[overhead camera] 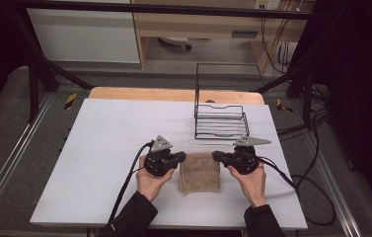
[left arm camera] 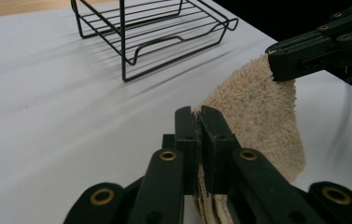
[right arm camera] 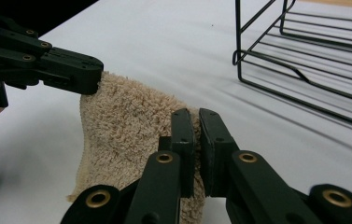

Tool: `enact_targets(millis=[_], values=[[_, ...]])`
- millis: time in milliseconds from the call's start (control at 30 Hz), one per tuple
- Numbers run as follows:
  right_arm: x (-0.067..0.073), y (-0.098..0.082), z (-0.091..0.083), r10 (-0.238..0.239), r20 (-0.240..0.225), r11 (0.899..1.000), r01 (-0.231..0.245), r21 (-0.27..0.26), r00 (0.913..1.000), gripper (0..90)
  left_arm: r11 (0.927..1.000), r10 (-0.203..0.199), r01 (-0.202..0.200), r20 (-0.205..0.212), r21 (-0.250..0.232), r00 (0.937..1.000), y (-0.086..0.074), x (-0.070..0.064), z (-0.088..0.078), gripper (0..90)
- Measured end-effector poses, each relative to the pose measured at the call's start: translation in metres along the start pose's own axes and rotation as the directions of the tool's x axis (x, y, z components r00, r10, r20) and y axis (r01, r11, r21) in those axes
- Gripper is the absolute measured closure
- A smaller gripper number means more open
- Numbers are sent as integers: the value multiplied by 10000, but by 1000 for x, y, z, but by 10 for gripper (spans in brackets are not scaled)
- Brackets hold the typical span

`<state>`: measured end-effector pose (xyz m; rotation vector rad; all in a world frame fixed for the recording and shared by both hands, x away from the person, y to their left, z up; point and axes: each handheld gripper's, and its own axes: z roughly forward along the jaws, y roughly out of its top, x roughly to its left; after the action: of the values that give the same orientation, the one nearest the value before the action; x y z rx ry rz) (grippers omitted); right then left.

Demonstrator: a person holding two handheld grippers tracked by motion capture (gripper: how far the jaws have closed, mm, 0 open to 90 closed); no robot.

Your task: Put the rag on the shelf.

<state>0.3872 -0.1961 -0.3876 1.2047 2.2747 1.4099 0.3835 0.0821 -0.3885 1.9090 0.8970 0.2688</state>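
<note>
The left hand-held gripper [overhead camera: 182,158] and right hand-held gripper [overhead camera: 216,156] are each clamped on a top corner of the beige towel [overhead camera: 200,172], low centre of the high view on the white counter [overhead camera: 99,148]. A wire rack [overhead camera: 220,121] stands just above.

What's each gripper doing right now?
Left gripper: shut on the towel.
Right gripper: shut on the towel's other corner.

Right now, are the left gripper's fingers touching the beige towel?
Touching. In the left gripper view the left gripper is shut on the towel, its edge pinched between the fingers.
</note>
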Motion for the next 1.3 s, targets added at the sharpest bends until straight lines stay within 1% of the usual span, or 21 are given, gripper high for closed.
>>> enact_targets(millis=[100, 267, 400, 600, 800, 1000, 1133, 1300], values=[[2, 3, -5, -58, 46, 9999, 58, -153, 10000, 857, 9998, 168, -168, -5, -129, 9999, 5, -2, -4, 861], [4, 8, -14, -152, 87, 9987, 156, -483, 9998, 858, 9990, 325, -326, -37, -322, 9995, 13, -7, -8, 862], [6, 12, -21, -289, 204, 9972, 302, -691, 9994, 859, 9977, 483, -485, -64, -483, 9988, 19, -11, -10, 863], [6, 16, -29, -405, 311, 9941, 434, -993, 9987, 859, 9961, 547, -545, 6, -691, 9985, 28, -15, -13, 863], [8, 22, -38, -604, 530, 9902, 666, -1230, 9968, 860, 9945, 665, -664, -8, -807, 9978, 37, -18, -13, 863], [9, 27, -46, -704, 721, 9846, 809, -1547, 9949, 860, 9914, 743, -742, -28, -1078, 9972, 45, -21, -15, 863], [11, 31, -51, -828, 916, 9781, 985, -1834, 9923, 860, 9884, 863, -866, -75, -1251, 9962, 53, -23, -18, 864], [12, 37, -58, -837, 983, 9715, 1032, -2135, 9916, 860, 9843, 948, -948, -69, -1489, 9955, 63, -26, -21, 863]])
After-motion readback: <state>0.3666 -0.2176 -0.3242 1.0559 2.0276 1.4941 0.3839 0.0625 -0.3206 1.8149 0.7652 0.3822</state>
